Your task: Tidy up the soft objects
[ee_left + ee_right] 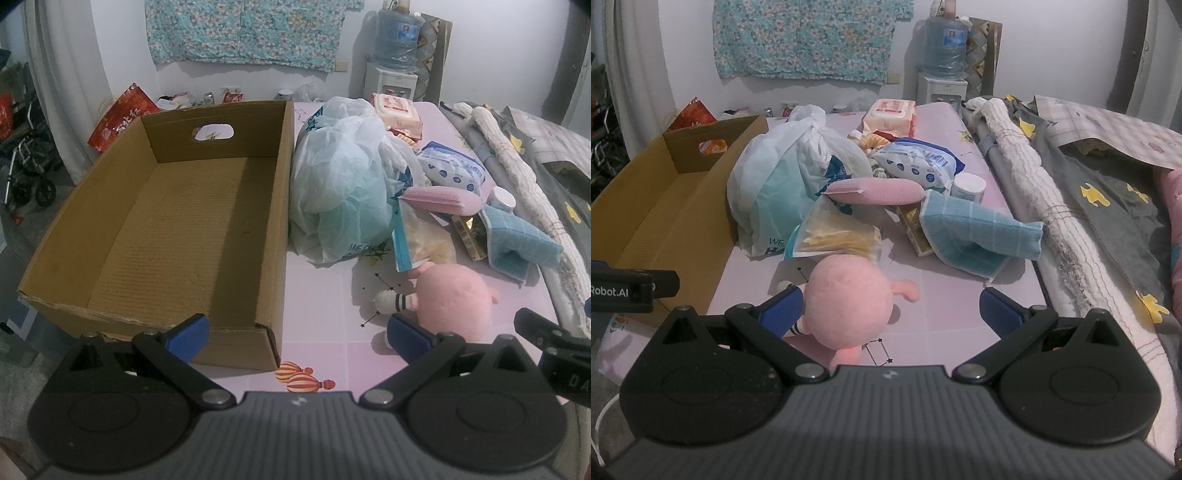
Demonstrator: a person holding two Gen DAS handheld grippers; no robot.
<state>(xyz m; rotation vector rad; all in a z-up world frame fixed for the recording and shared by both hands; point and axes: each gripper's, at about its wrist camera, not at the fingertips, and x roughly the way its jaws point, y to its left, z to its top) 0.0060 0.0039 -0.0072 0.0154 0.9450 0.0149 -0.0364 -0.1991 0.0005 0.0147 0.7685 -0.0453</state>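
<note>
The left tool [297,334] stands wide open with nothing between its blue-padded fingers, hovering over the near corner of the open brown cardboard box [284,229], whose bare corrugated floor only the left wrist view shows in full. The right tool [890,308] is likewise spread wide and grips nothing, though the round pink plush toy [846,299] lies on the pink patterned surface [960,314] just inside its left finger; whether the pad touches the plush I cannot tell. From the left view the same toy [452,301] appears well to the right of the box, with a striped limb and white foot (hardly visible from the right). Behind it lies a heap: a knotted white and pale-green plastic bag [775,184], a clear zip pouch of yellow pieces [836,236], a folded blue checked cloth [975,232], a pink ribbed pad [875,192], and a blue-and-white wipes packet [916,162]. Only the right view takes in the grey bedding with yellow shapes [1108,206] beside the surface.
</note>
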